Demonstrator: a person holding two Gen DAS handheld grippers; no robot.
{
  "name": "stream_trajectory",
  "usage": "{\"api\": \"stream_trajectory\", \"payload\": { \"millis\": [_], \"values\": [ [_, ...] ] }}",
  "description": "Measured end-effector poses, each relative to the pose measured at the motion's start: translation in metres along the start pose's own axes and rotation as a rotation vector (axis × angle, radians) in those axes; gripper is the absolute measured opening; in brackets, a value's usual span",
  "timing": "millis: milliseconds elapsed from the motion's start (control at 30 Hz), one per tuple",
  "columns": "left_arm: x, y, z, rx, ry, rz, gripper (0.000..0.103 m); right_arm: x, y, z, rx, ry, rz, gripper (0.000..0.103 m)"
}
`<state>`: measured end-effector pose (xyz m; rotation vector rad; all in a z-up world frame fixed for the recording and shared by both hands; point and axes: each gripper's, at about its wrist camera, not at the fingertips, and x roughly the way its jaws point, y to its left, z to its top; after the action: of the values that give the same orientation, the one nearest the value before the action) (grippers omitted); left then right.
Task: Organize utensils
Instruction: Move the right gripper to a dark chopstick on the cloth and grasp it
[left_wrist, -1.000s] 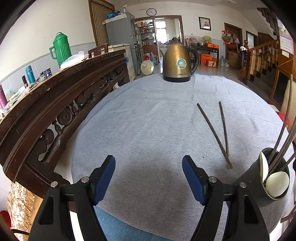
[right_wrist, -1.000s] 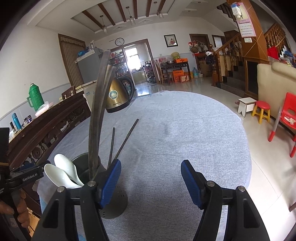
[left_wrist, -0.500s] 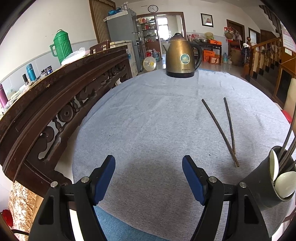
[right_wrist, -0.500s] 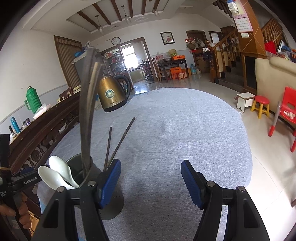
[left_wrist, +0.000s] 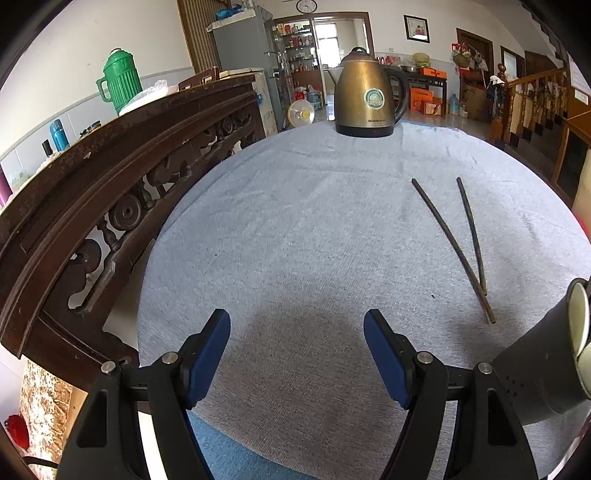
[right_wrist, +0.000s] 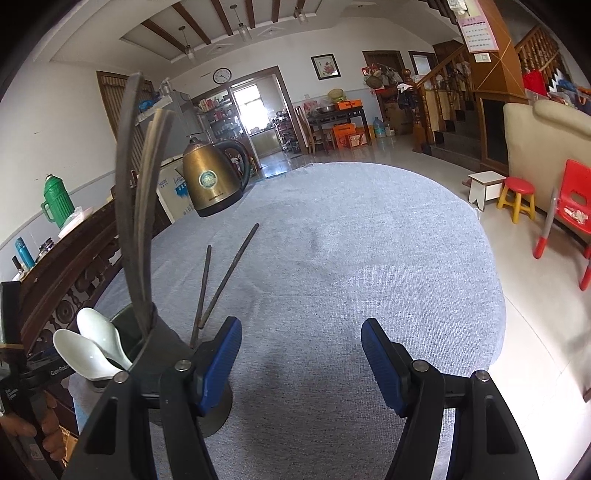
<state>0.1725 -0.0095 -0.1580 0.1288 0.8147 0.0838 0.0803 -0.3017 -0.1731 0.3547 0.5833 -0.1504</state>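
brass-coloured electric kettle (left_wrist: 369, 99) upright at far edge of round table | grey cloth (left_wrist: 314, 229) covers table | carved dark wooden bench back (left_wrist: 110, 177) along table's left edge | green thermos jug (left_wrist: 120, 83) behind it | wall clock (right_wrist: 222, 75) above doorway | red plastic stool (right_wrist: 519, 197) on floor right

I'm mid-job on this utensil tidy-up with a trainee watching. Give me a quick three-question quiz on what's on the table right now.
1. True or false: the two loose chopsticks lie apart along their whole length.
2. Which item stands at the table's far edge? A) green thermos B) brass-coloured kettle C) red stool
3. Fill in: the dark utensil holder already contains chopsticks and two white ____.

Key: 1 false, they meet near the ends closest to the holder. 2 B. 3 spoons. Both the left gripper and right gripper are open and empty.
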Motion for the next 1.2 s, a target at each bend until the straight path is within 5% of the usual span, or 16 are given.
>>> {"api": "stream_trajectory", "payload": {
  "millis": [667, 967, 1200],
  "values": [
    [0.031, 0.003, -0.002, -0.008, 0.056, 0.003, 0.075, 0.029, -0.023, 0.022, 0.062, 0.051, -0.008, 0.071],
    [0.053, 0.010, -0.003, -0.041, 0.097, -0.008, 0.075, 0.106, -0.041, 0.068, 0.081, 0.223, 0.072, 0.071],
    [0.067, 0.021, 0.001, -0.064, 0.127, -0.006, 0.075, 0.181, -0.008, 0.109, 0.032, 0.306, 0.159, 0.071]
  ]
}}
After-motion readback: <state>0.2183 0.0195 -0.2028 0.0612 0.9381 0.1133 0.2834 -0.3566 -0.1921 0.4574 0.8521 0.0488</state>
